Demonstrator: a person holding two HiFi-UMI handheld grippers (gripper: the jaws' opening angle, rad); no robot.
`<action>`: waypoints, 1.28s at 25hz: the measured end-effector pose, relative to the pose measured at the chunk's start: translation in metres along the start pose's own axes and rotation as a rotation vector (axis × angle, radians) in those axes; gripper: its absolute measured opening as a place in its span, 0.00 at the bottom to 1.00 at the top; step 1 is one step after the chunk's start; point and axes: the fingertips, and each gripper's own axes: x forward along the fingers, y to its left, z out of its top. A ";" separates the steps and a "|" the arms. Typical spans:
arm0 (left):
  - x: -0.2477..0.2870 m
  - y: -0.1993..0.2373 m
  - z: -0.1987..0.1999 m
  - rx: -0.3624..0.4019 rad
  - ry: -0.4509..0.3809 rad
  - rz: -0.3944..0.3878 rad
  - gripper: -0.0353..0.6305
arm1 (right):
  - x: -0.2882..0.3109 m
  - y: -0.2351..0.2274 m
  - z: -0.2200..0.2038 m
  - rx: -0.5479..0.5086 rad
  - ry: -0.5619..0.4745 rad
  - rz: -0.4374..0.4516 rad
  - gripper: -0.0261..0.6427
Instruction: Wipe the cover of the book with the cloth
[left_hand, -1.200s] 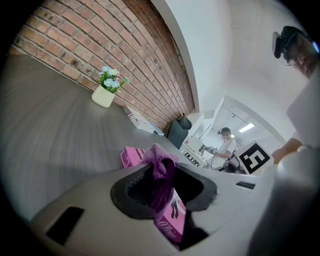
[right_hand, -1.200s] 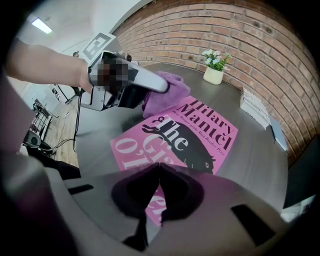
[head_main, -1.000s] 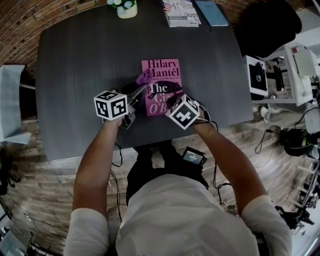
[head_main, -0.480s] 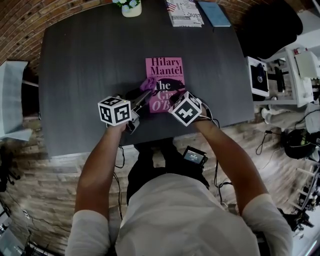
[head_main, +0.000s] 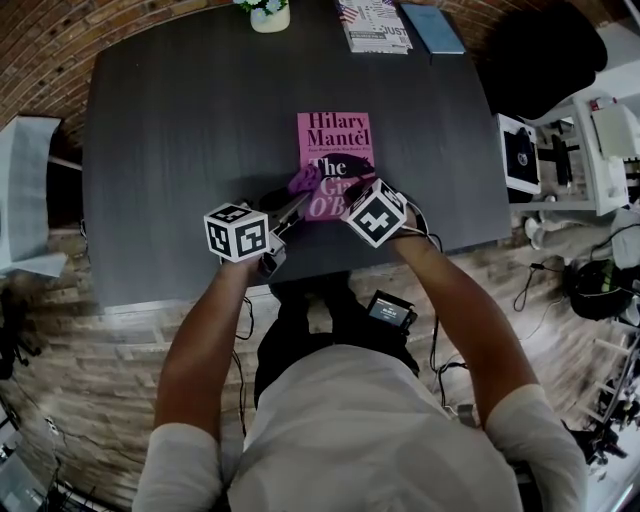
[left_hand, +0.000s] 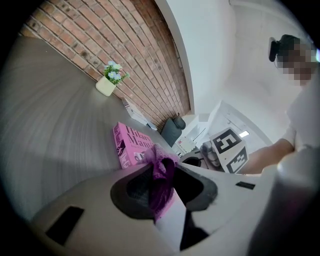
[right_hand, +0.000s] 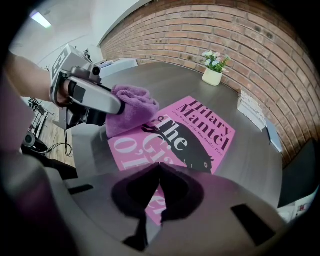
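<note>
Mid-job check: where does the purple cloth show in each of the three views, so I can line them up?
Head view: purple cloth near centre, at the left edge of the pink book.
Left gripper view: purple cloth low centre, pinched between the jaws.
Right gripper view: purple cloth upper left, at the book's corner.
Shared landmark: the pink book, visible in all three.

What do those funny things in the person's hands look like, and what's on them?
The left gripper and the right gripper are pale grey plastic, each with two jaws lined with dark pads. Each one carries a white cube printed with black square markers. The person wears a light short-sleeved shirt, so the forearms are uncovered.
</note>
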 end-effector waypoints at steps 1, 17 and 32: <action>0.000 -0.001 -0.002 -0.003 0.000 -0.002 0.22 | 0.000 0.000 0.000 0.000 0.000 -0.002 0.06; -0.011 -0.017 -0.024 -0.038 0.003 -0.015 0.22 | 0.000 0.000 0.000 0.012 0.007 -0.023 0.06; -0.024 -0.032 -0.043 -0.039 0.050 -0.034 0.22 | 0.000 0.000 0.002 0.045 0.004 -0.065 0.06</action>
